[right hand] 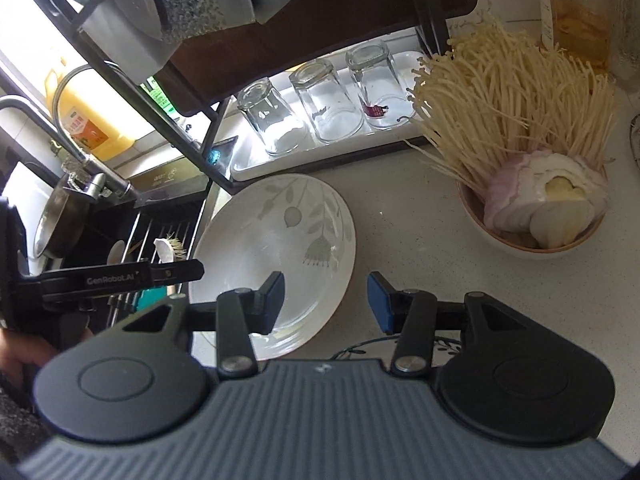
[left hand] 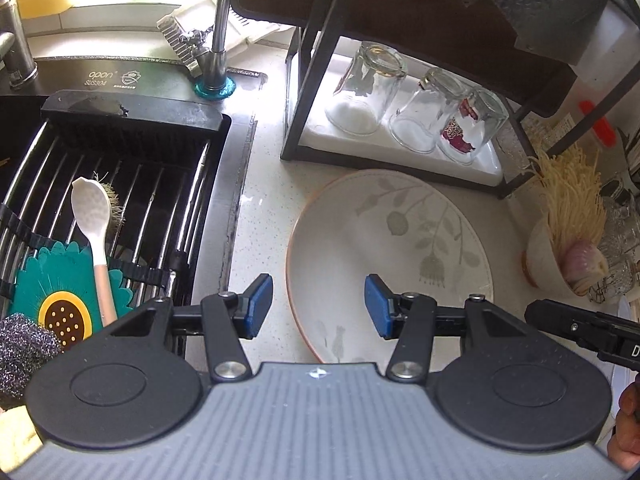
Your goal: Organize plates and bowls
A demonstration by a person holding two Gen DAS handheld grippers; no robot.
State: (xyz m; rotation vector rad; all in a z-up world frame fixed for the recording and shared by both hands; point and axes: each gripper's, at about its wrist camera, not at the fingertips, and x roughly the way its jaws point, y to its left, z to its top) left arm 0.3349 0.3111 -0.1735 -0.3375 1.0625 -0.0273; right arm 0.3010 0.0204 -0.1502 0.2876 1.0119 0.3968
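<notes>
Above plate (left hand: 384,240), left hand-held gripper (left hand: 319,306) half-open, seemingly empty

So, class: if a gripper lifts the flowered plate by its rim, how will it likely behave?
The plate looks like glazed ceramic, so probably stiff, slippery and breakable. It lies flat on the counter, so it is unlikely to tip or roll, though it could slide when pushed. Being wide, it may sag from a one-sided grip.

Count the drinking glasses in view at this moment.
3, all upside down in a row on the white tray under the dark rack: left glass, middle glass, right glass. The rack's upper shelf may hide others.
</notes>
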